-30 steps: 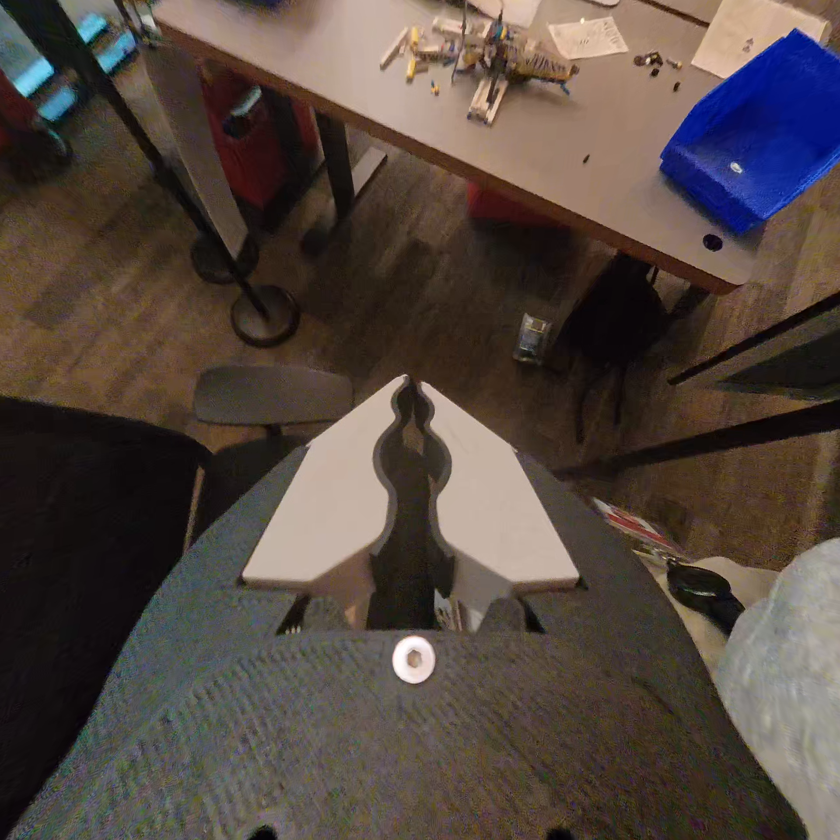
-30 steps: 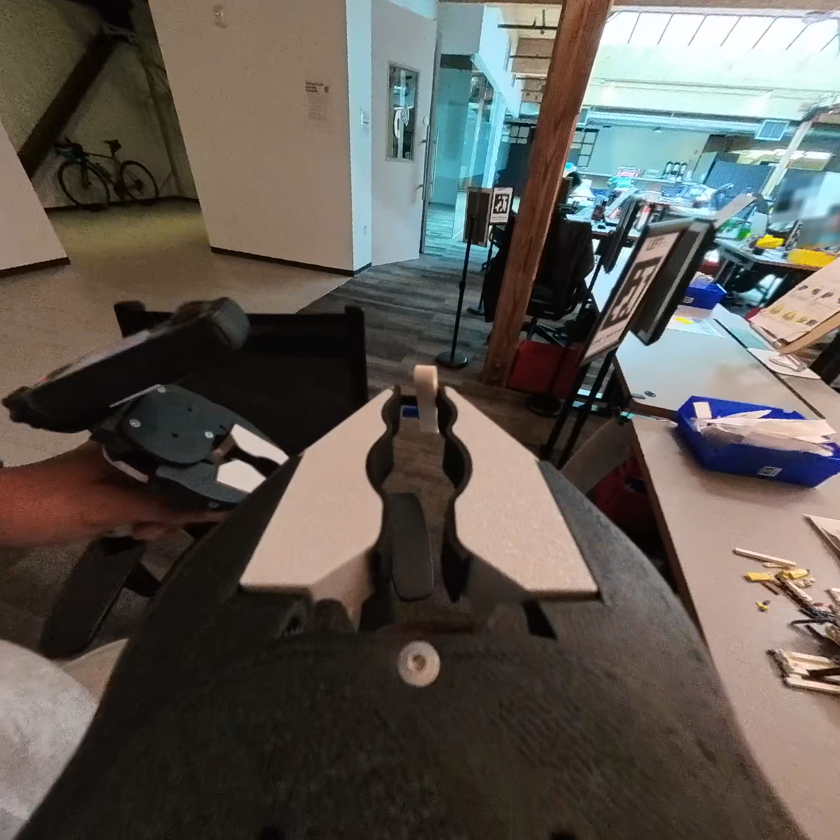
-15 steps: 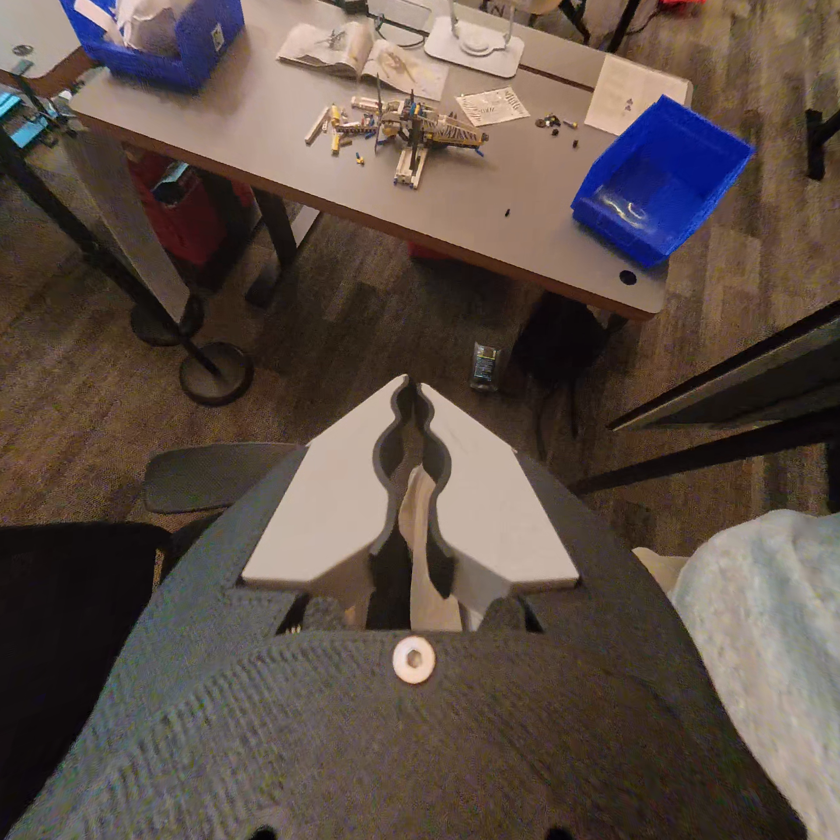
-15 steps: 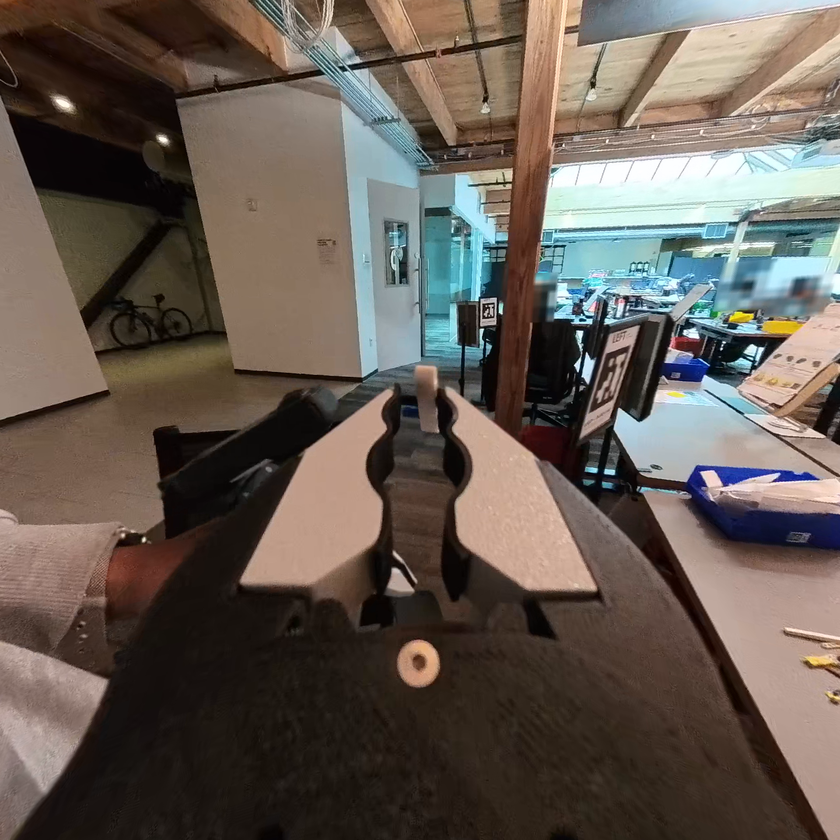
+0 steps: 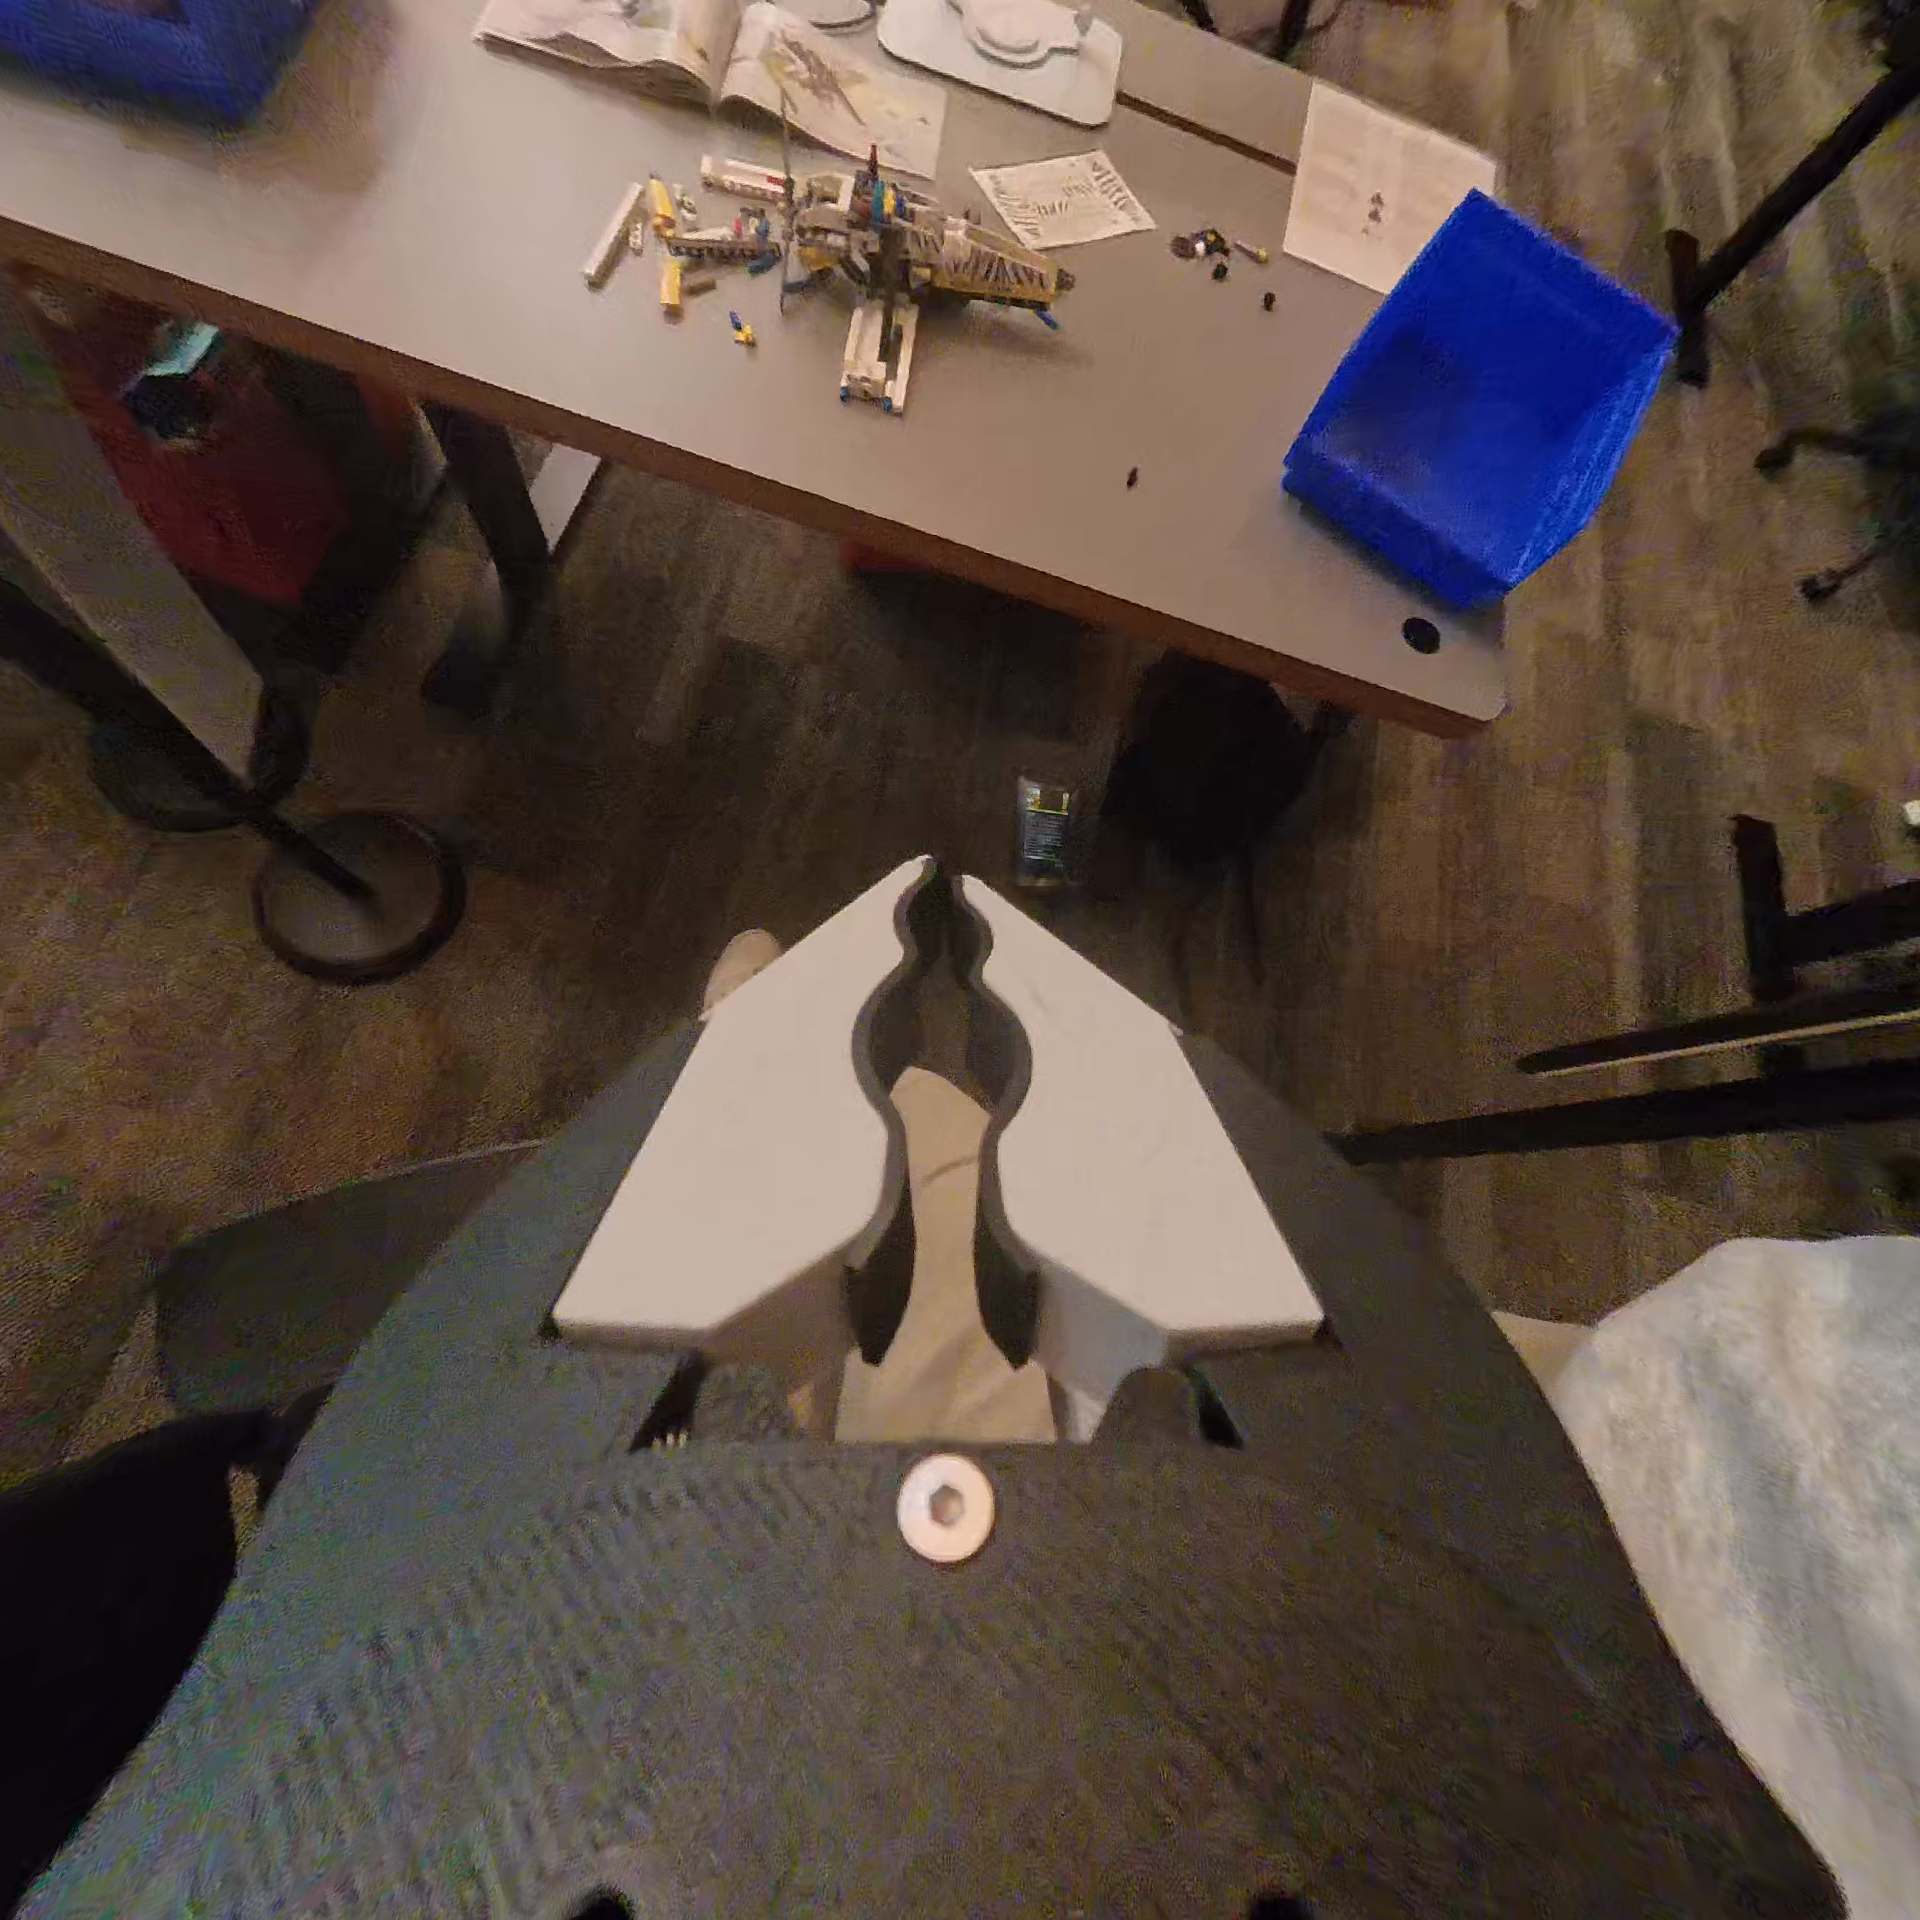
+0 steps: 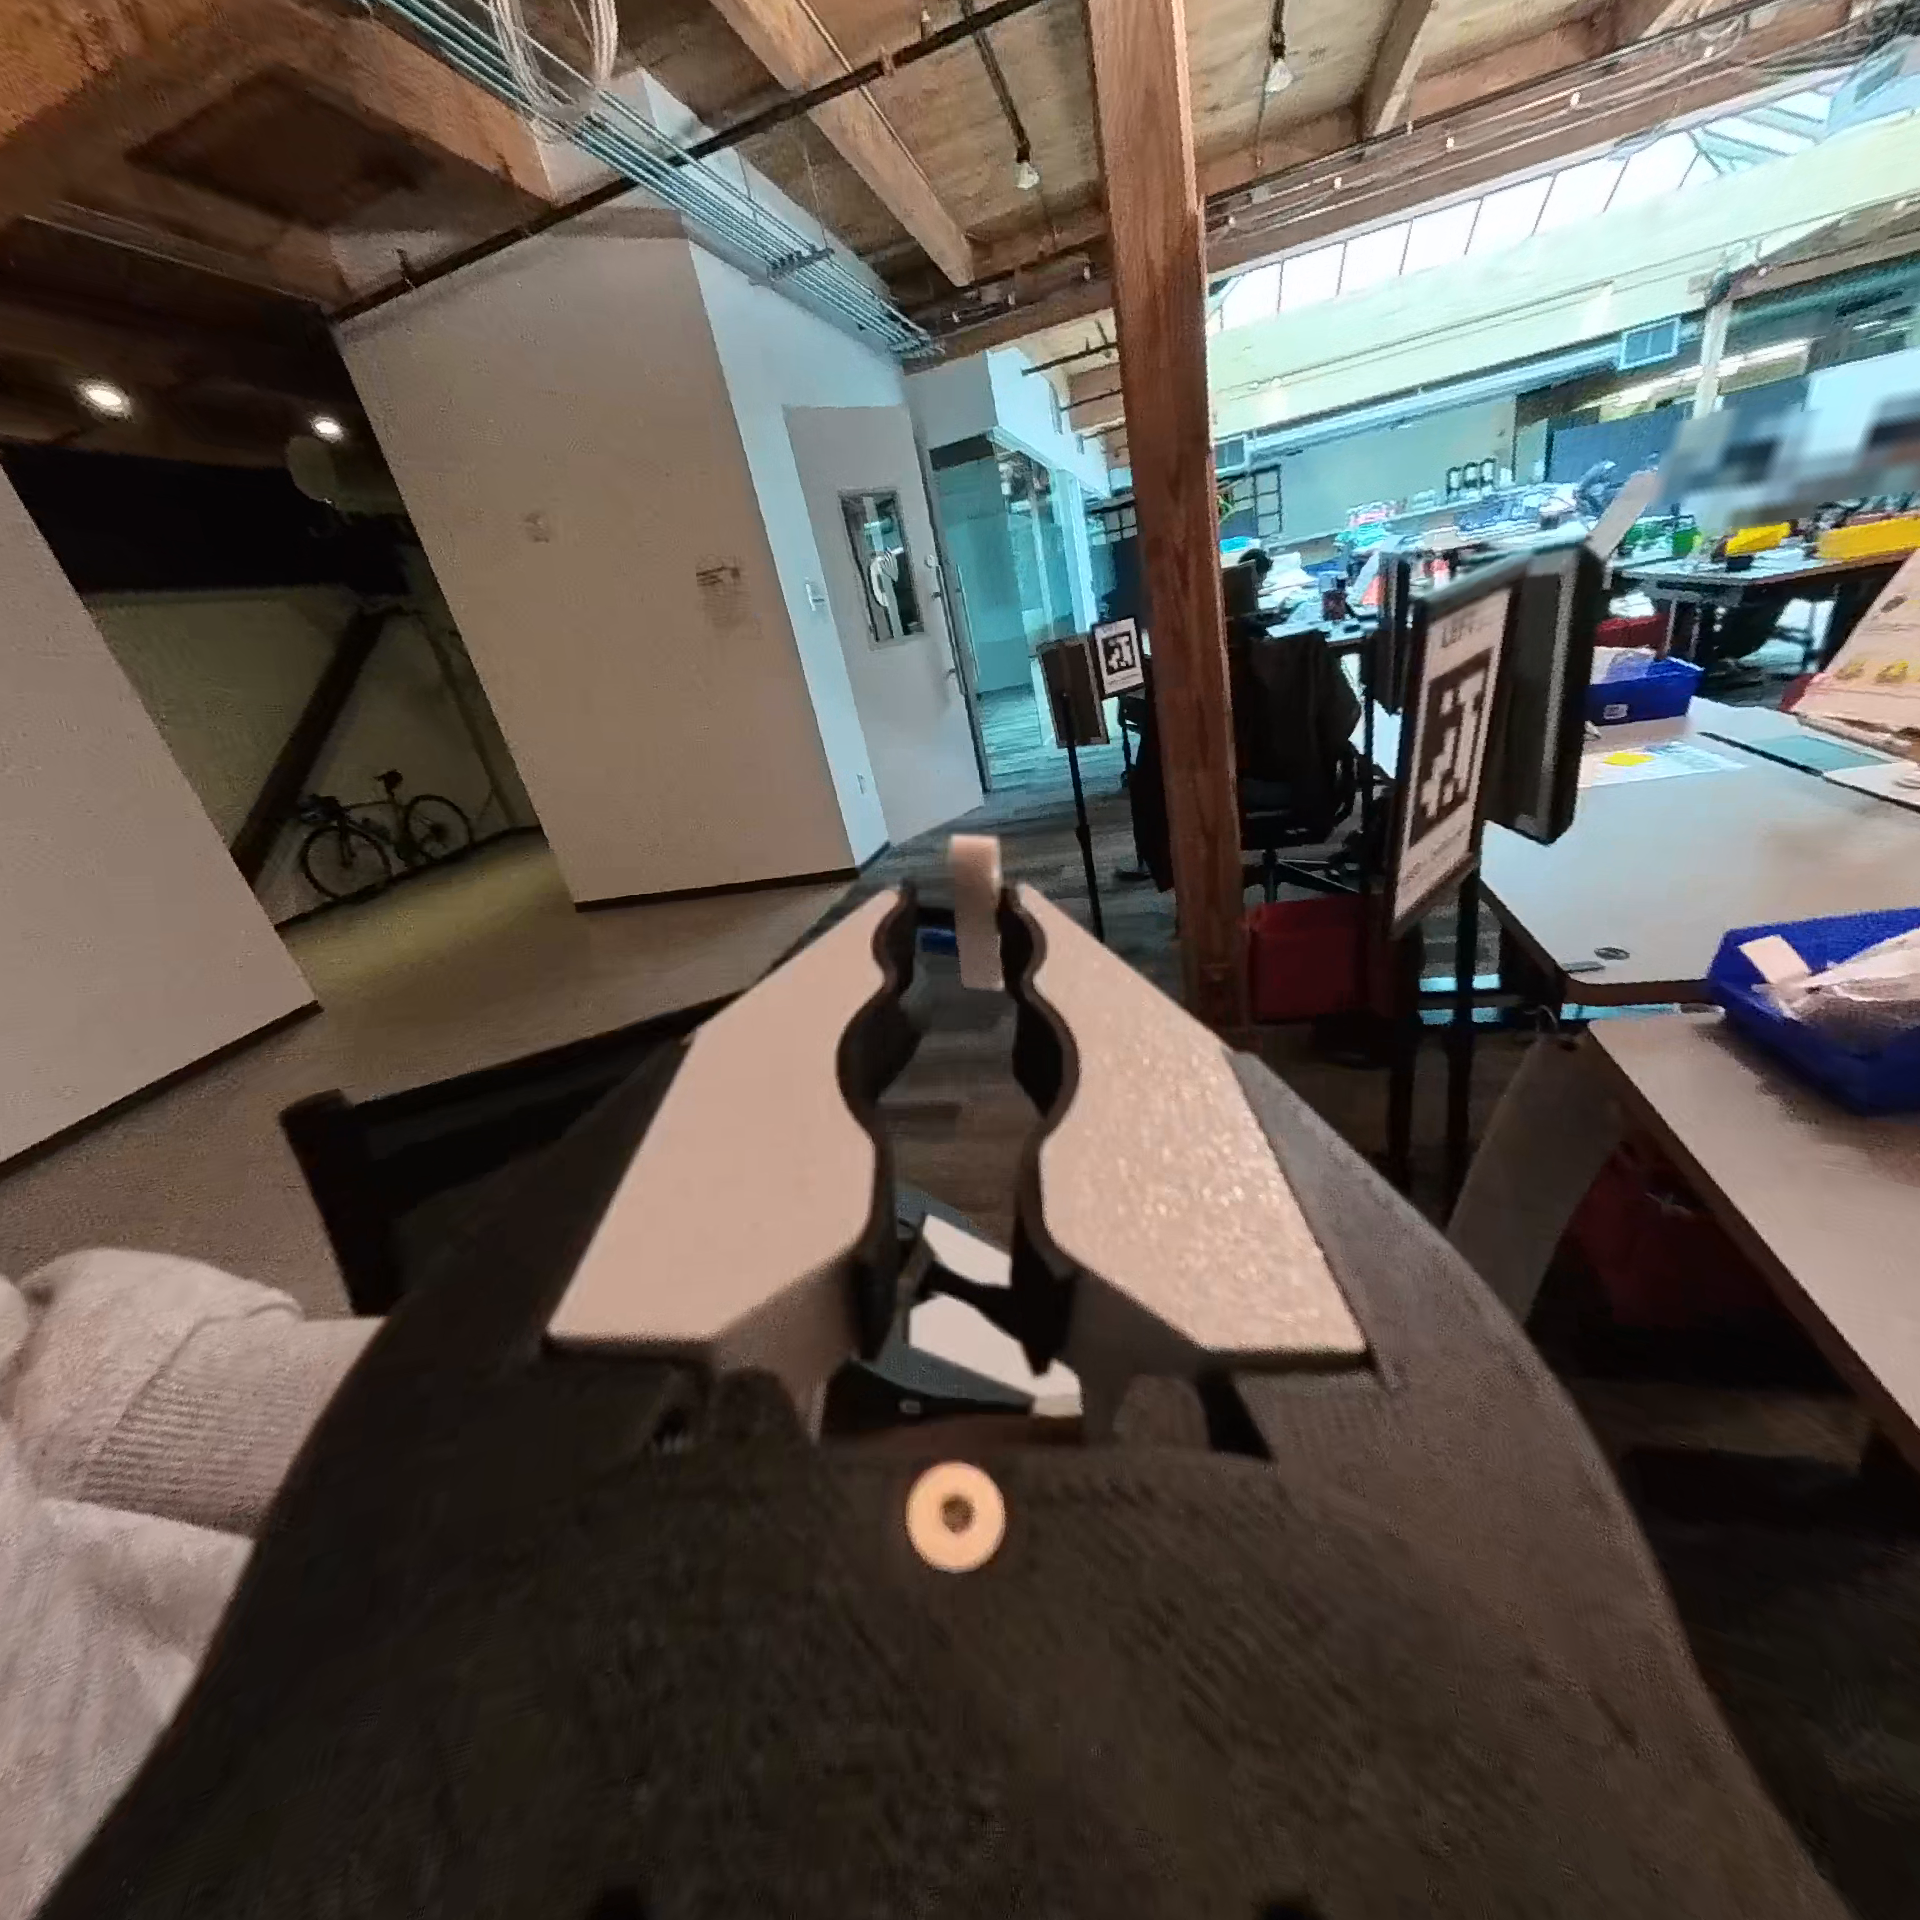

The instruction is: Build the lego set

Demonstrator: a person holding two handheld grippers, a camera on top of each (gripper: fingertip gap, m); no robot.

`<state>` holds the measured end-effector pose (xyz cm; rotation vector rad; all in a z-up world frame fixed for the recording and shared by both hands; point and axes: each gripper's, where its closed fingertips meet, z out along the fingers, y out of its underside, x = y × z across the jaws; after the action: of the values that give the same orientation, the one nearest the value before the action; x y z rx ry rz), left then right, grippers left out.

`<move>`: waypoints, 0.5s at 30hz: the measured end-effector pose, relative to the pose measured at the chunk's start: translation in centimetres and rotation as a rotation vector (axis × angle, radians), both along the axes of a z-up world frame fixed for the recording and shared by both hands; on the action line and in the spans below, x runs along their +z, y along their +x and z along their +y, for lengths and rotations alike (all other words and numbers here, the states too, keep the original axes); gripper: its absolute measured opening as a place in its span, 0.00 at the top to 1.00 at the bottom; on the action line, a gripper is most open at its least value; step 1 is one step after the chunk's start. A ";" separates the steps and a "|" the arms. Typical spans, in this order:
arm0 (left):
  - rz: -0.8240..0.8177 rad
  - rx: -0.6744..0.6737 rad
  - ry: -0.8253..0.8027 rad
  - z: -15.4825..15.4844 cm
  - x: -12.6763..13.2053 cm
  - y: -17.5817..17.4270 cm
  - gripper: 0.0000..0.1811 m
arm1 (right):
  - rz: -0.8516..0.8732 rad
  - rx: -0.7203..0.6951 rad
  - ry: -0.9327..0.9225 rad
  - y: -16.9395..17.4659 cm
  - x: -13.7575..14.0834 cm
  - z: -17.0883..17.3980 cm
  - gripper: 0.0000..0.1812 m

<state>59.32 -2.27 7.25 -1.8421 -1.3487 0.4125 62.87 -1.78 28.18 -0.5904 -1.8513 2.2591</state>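
Desk w/ half-built model sits 12 o'clock, well off — right gripper pinches white piece, left gripper closed, empty; you could drop it in transit.

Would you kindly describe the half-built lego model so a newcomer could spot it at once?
Find the grey table in the left wrist view, with a blue bin near its right end. Left of the bin, below the open instruction booklet, lies the lego model. Unlike the loose pieces scattered to its left, it is one joined, winged, tan-and-dark assembly with a white section toward the table's near edge.
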 end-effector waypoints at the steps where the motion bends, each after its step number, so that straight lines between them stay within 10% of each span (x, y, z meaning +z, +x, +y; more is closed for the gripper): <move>1: -0.010 -0.020 0.026 -0.1 -0.8 -1.3 1.00 | 0.014 -0.020 0.027 -0.8 -1.1 -0.3 0.92; 9: -0.105 -0.234 0.187 -2.6 -14.2 -16.4 1.00 | -0.207 -0.396 0.075 -13.8 -16.9 0.5 0.92; 15: -0.038 -0.466 -0.024 -5.6 -26.3 -24.2 1.00 | -0.387 -0.721 -0.012 -19.8 -33.1 1.8 0.92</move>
<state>35.14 -7.83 -19.02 -2.1153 -0.8966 0.1491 43.05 0.03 -4.97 -1.4947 -1.4084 1.7447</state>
